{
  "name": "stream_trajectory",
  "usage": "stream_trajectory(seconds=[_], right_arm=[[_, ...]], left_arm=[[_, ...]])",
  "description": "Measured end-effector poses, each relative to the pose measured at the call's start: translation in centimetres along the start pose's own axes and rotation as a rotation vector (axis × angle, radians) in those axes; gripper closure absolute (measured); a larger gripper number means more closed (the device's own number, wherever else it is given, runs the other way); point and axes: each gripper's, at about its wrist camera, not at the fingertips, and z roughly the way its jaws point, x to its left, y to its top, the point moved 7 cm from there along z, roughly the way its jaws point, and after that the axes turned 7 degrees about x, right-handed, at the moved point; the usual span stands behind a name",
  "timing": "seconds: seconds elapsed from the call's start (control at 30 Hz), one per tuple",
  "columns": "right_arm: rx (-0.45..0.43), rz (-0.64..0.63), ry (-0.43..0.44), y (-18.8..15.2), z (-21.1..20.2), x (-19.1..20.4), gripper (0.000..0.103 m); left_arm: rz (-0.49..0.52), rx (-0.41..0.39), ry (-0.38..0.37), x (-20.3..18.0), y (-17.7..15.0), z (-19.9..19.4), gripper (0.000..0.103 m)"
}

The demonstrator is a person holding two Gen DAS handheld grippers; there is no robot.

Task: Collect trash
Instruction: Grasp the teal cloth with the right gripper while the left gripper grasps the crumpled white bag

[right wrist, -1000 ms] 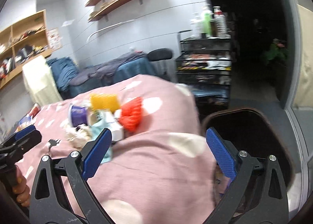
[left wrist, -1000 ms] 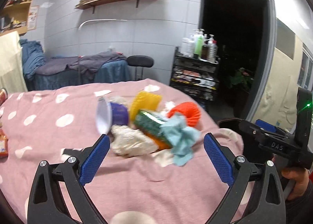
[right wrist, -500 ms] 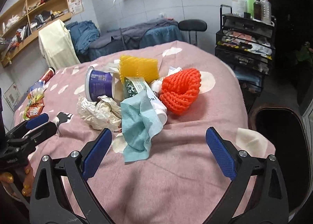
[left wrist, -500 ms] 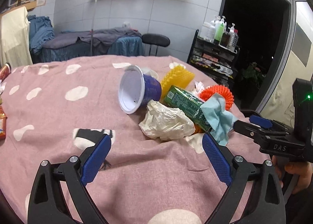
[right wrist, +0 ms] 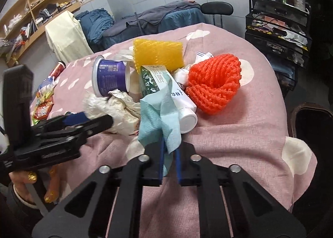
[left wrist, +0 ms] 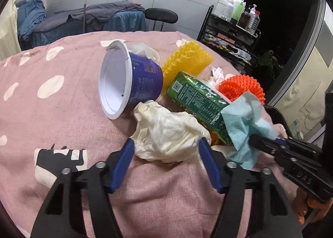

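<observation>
A pile of trash lies on the pink spotted cloth [left wrist: 62, 113]: a purple cup [left wrist: 133, 84] on its side, a crumpled white wrapper [left wrist: 168, 132], a green carton [left wrist: 199, 100], yellow [left wrist: 187, 63] and orange foam nets [left wrist: 241, 88], and a light blue paper towel [left wrist: 243, 121]. My left gripper [left wrist: 165, 146] is half closed around the white wrapper, pads at its sides. My right gripper [right wrist: 169, 150] is shut on the lower end of the blue towel [right wrist: 160, 117]. A white bottle [right wrist: 186, 115] lies under the towel.
A dark bin [right wrist: 312, 129] stands at the table's right edge. Snack packets [right wrist: 43, 100] and a can [right wrist: 57, 69] lie at the far left of the table. A black cart with bottles [right wrist: 278, 19], a chair and a covered bed stand behind.
Both grippers moved in to the pile. The left one narrowed around the white wrapper. The right one closed on the blue towel.
</observation>
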Motion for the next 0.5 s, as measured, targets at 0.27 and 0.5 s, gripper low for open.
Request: stream_trajectory(seconds=[0.27,0.5], right_arm=[[-0.103,-0.043,0.007,-0.4,-3.1,0.9,0.100],[-0.144,-0.035,0.008,-1.4,-4.9,0.5,0.100]], left_arm=[[-0.036,-0.042,-0.041,0.2,-0.8,-1.8,0.075],[-0.018,-0.128,-0.039,-0.7,-1.9,-4.9,0.077]])
